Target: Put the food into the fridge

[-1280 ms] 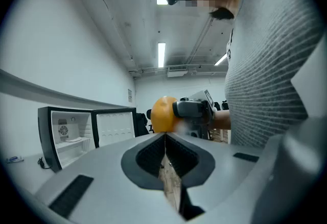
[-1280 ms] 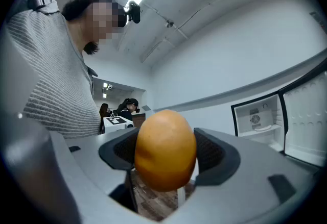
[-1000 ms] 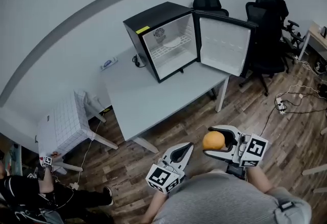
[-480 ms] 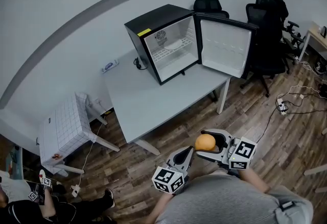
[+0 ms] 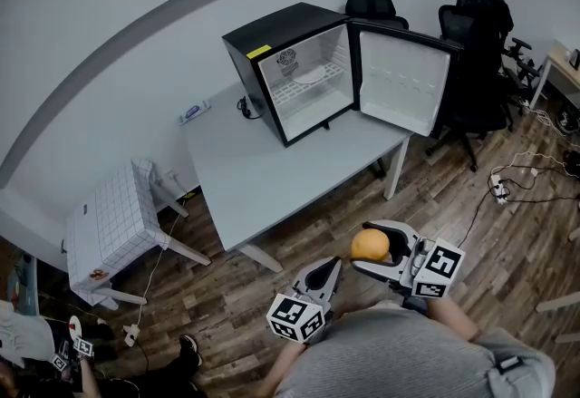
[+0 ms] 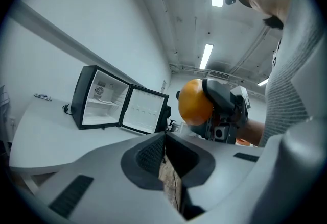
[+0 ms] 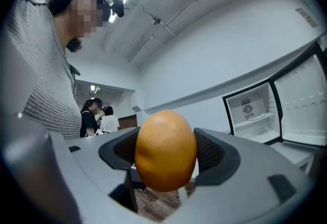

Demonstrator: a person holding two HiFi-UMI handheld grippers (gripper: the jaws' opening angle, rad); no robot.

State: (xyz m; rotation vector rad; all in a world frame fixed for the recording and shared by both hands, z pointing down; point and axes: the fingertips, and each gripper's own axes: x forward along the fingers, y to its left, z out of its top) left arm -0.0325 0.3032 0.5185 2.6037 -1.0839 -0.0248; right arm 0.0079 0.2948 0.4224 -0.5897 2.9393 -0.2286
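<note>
An orange (image 5: pixel 370 245) (image 7: pixel 165 149) (image 6: pixel 194 101) is clamped between the jaws of my right gripper (image 5: pixel 372 251) (image 7: pixel 166 152), held above the wooden floor in front of the table. My left gripper (image 5: pixel 329 273) (image 6: pixel 164 152) hangs beside it, lower left, jaws closed together with nothing in them. The black mini fridge (image 5: pixel 290 70) (image 6: pixel 97 98) (image 7: pixel 260 113) stands on the grey table (image 5: pixel 263 174) at the far side. Its door (image 5: pixel 403 79) is swung wide to the right. The white interior shows a wire shelf bearing a white plate (image 5: pixel 308 76).
Black office chairs (image 5: pixel 471 52) stand right of the table. A white tiled stool (image 5: pixel 113 224) sits at the left. Cables and a power strip (image 5: pixel 498 190) lie on the floor at right. A small object (image 5: pixel 193 112) lies on the table's back left.
The right gripper with the orange shifted slightly left and back again, staying low in front of the table. The left gripper barely moved. The person at the lower left moved further out of view.
</note>
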